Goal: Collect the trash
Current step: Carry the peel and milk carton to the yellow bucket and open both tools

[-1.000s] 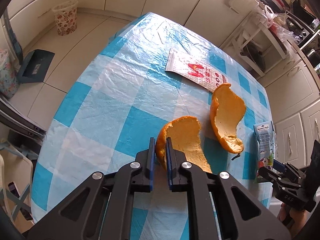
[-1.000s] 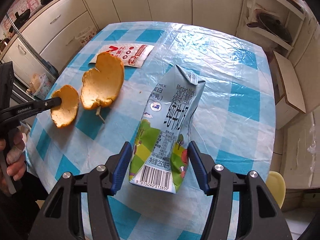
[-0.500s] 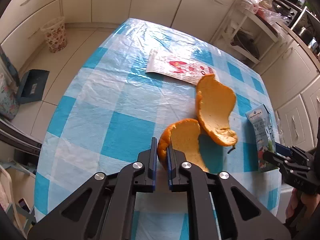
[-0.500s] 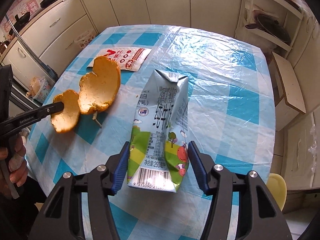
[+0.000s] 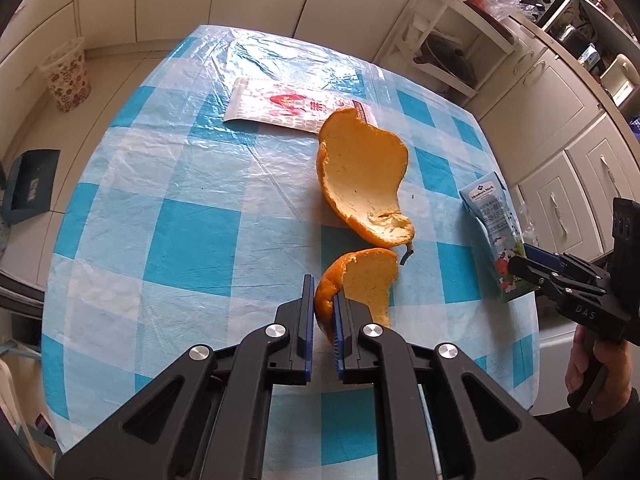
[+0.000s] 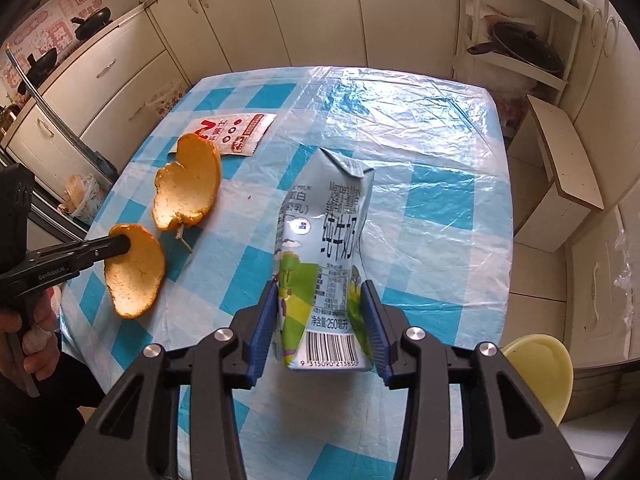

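Observation:
My left gripper (image 5: 322,300) is shut on the rim of a small orange peel (image 5: 360,284), held just above the blue checked tablecloth (image 5: 192,240); the peel also shows in the right wrist view (image 6: 136,276). A larger orange peel (image 5: 362,176) lies on the cloth beyond it. A white and red wrapper (image 5: 292,106) lies flat farther back. My right gripper (image 6: 320,300) is shut on a pale blue milk carton (image 6: 324,248), lifted off the table and tilted; the carton also shows at the right of the left wrist view (image 5: 496,232).
A patterned waste basket (image 5: 66,76) stands on the floor at far left, a dark dustpan (image 5: 30,184) nearer. White cabinets ring the room. A rack with a pan (image 6: 520,48) stands at back right, and a yellow stool (image 6: 540,372) beside the table's near right corner.
My left gripper has lifted the small peel and drawn it away from the large one. My right gripper has closed on the carton and raised it more upright.

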Demonstrator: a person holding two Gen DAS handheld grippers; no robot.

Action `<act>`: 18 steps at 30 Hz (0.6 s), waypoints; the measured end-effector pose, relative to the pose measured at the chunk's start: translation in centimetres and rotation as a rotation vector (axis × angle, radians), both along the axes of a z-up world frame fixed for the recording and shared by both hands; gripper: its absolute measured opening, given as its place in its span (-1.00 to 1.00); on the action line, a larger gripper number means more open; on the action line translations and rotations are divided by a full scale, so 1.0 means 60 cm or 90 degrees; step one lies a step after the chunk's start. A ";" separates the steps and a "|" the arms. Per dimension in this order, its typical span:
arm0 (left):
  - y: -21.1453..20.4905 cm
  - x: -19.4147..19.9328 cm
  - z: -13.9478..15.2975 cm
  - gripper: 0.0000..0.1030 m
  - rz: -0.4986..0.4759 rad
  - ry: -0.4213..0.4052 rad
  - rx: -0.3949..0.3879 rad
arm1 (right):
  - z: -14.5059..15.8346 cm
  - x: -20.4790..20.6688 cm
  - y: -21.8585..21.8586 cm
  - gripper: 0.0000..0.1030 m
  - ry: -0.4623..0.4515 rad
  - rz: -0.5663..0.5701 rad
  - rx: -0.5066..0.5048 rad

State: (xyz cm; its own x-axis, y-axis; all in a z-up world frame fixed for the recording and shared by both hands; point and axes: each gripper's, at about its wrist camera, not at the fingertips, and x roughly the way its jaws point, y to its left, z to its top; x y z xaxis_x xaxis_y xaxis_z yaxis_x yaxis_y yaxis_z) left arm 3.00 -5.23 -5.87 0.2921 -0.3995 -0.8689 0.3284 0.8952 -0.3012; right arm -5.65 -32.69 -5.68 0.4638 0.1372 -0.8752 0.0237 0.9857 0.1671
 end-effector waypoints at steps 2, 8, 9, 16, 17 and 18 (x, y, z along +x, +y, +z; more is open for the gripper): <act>-0.007 -0.004 -0.002 -0.85 -0.012 -0.001 0.001 | -0.010 0.005 0.003 0.07 0.005 0.000 -0.004; -0.019 -0.008 -0.002 -0.85 -0.037 0.004 -0.012 | -0.011 0.003 0.007 0.06 -0.008 0.011 -0.020; -0.020 -0.010 0.001 -0.85 -0.043 0.004 -0.020 | -0.010 0.001 0.006 0.05 -0.009 0.012 -0.016; -0.035 -0.023 0.031 -0.85 -0.083 -0.007 -0.090 | 0.023 -0.027 -0.032 -0.05 -0.038 -0.009 0.034; -0.039 -0.025 0.033 -0.85 -0.088 -0.007 -0.098 | 0.027 -0.032 -0.042 -0.30 -0.039 -0.017 0.039; -0.044 -0.026 0.035 -0.85 -0.092 -0.005 -0.108 | 0.029 -0.038 -0.053 -0.28 -0.038 -0.029 0.041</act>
State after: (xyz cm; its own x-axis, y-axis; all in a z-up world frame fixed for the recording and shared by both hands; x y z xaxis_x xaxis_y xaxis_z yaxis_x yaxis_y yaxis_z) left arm 1.44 -7.85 -3.75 0.2282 -0.5783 -0.7833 0.4521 0.7754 -0.4408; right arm -7.91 -35.89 -3.95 0.5224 0.1701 -0.8356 0.0557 0.9710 0.2325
